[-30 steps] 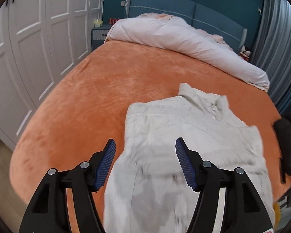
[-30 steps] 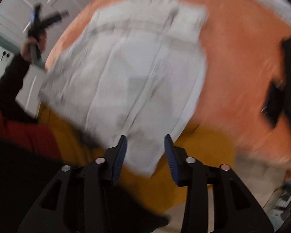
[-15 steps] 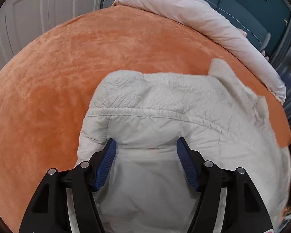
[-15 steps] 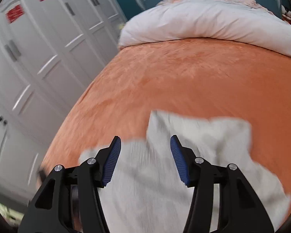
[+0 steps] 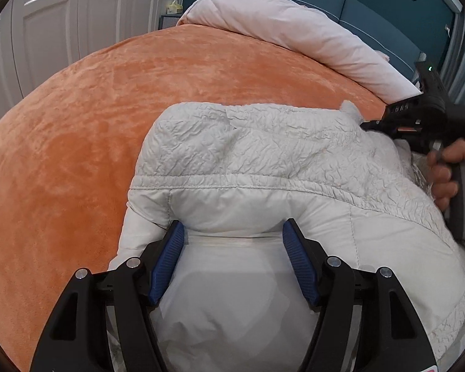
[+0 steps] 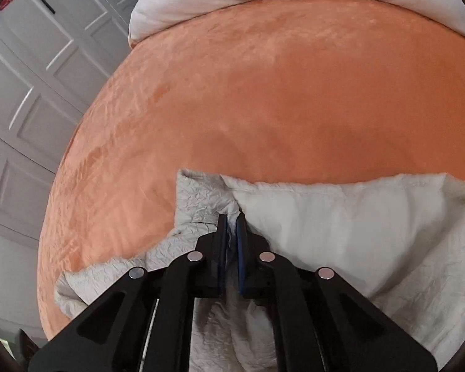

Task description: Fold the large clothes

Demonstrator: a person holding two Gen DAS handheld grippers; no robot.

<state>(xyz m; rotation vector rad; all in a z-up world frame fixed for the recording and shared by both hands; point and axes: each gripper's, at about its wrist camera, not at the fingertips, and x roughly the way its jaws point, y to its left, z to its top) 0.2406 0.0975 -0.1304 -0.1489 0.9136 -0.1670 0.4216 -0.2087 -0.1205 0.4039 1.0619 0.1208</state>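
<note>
On one orange bed (image 5: 77, 117), one jacket (image 5: 263, 161), two grippers

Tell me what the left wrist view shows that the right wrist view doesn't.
Only the left wrist view: the open left gripper over the jacket's quilted shoulder, the hand holding the right gripper, and the blue headboard. Only the right wrist view: the right gripper shut on a fold of jacket near the collar. Both: orange bedspread, white duvet, wardrobe doors.
</note>
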